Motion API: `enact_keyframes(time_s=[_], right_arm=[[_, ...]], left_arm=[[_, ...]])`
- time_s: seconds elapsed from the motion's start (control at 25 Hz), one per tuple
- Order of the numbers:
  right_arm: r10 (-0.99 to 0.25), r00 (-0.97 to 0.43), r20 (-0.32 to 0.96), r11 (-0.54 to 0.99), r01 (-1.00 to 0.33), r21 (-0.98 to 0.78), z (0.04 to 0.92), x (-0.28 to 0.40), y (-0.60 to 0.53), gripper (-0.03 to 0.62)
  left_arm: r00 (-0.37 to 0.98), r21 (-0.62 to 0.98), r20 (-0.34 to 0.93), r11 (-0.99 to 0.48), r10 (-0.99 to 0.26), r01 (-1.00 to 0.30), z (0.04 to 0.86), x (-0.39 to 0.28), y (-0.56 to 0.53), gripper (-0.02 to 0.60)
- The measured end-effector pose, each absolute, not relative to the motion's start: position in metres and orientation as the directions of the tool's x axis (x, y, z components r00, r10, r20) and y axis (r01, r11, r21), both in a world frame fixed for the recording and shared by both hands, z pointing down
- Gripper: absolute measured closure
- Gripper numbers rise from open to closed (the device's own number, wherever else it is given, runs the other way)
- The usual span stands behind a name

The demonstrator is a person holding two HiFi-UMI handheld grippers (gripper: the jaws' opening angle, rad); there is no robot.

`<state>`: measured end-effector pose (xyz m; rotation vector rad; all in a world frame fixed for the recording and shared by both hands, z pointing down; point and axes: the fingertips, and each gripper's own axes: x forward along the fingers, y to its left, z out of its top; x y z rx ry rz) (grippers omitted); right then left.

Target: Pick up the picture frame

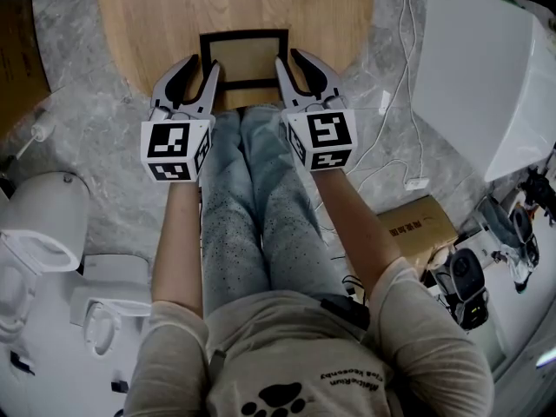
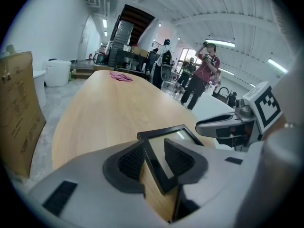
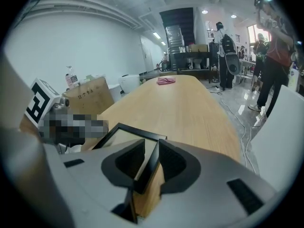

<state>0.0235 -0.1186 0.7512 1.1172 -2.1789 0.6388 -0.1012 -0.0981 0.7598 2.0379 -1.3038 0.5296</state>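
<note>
Forearms (image 1: 178, 241) outstretched, we hold the left gripper (image 1: 204, 60) and right gripper (image 1: 289, 57) angled downward, jaws apart, astride the black picture frame's (image 1: 244, 57) left and right edges.

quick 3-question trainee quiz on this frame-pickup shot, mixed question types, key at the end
1. True or false: the picture frame is on the wooden table, at its near end.
2. What stands between the jaws of the left gripper?
A. the left side of the picture frame
B. the far side of the picture frame
C. nothing
3. Fill in: the pink cloth lies toward the table's ___ end.

Key: 1 true; 2 A; 3 far
</note>
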Motion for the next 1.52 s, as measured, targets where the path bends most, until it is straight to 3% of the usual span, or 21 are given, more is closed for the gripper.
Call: enact_keyframes(time_s=[0.48,1.0,1.52], right_arm=[[-0.476,-0.386,0.791,0.441,-0.882,-0.165,0.782,0.028,-0.111,0.500],[-0.431,-0.370,0.823,0.471,-0.870,-0.145,0.784,0.032,-0.071,0.510],[-0.408,-0.362,0.838,0.484,-0.864,-0.138,0.785,0.037,-0.047,0.513]], left_arm=[[0.416,0.306,0.661,-0.282,-0.624,-0.909,0.766,-0.100,-0.091,0.434],[0.394,0.306,0.723,-0.248,-0.567,-0.919,0.778,-0.093,-0.045,0.434],[0.365,0.407,0.764,-0.043,-0.532,-0.912,0.789,-0.086,0.022,0.417]])
